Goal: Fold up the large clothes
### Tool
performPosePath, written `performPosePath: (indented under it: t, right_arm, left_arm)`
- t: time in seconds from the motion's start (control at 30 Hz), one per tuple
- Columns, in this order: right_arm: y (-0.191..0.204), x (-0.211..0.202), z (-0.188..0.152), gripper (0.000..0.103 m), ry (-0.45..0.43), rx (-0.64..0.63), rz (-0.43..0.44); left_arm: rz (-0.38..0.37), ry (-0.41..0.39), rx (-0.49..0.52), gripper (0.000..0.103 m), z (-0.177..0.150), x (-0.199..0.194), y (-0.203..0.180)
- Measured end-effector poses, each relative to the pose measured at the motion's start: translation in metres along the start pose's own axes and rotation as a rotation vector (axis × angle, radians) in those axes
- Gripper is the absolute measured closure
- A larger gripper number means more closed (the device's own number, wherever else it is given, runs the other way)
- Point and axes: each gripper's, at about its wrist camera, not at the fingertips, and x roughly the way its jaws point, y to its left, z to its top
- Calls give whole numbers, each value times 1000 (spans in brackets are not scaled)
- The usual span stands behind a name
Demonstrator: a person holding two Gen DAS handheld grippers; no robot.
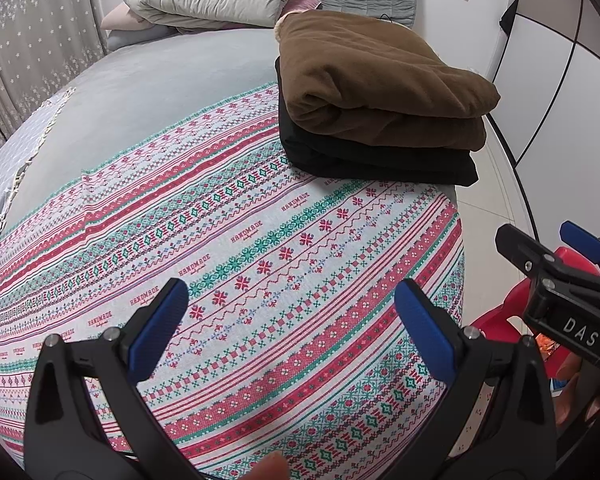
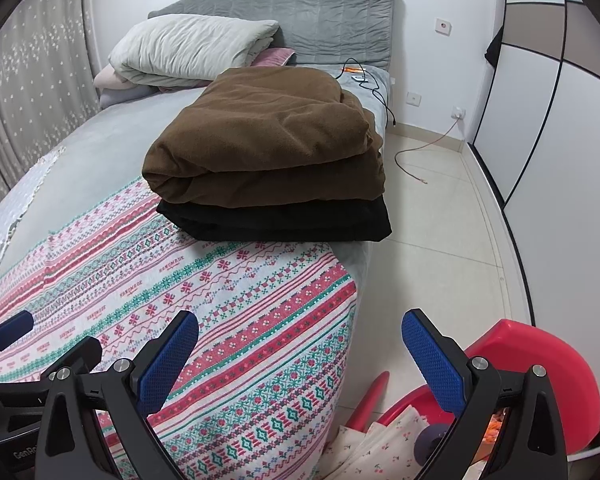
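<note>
Holding both the left gripper [image 1: 291,326] and right gripper [image 2: 300,354] open and empty, we risk toppling the folded stack [image 2: 268,152] at upper centre near the bed [image 2: 360,264] edge.

Both grippers: black plastic frames, silver round screws at pivots. Left gripper [image 1: 292,328] and right gripper [image 2: 300,356] have blue textured fingers [image 2: 168,364]. White "DAS" lettering on right gripper body.

Folded brown fleece [image 2: 268,136] stacked atop folded black garment [image 2: 284,220], bed's right edge.
</note>
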Motion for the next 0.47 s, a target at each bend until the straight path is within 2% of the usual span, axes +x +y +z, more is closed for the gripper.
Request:
performPosePath:
  t: [0.23, 0.4, 0.47]
  right_arm:
    - [0, 1, 0, 1, 2, -1, -2]
    - [-4, -3, -4, 1, -2, -17, -45]
    - [-13, -6, -5, 1, -1, 2, -45]
  left_arm:
    - [-2, 8, -7, 1, 0, 4, 0]
    - [-19, 1, -31, 1, 0, 10, -5]
    - [-21, 23, -27, 1, 1, 9, -7]
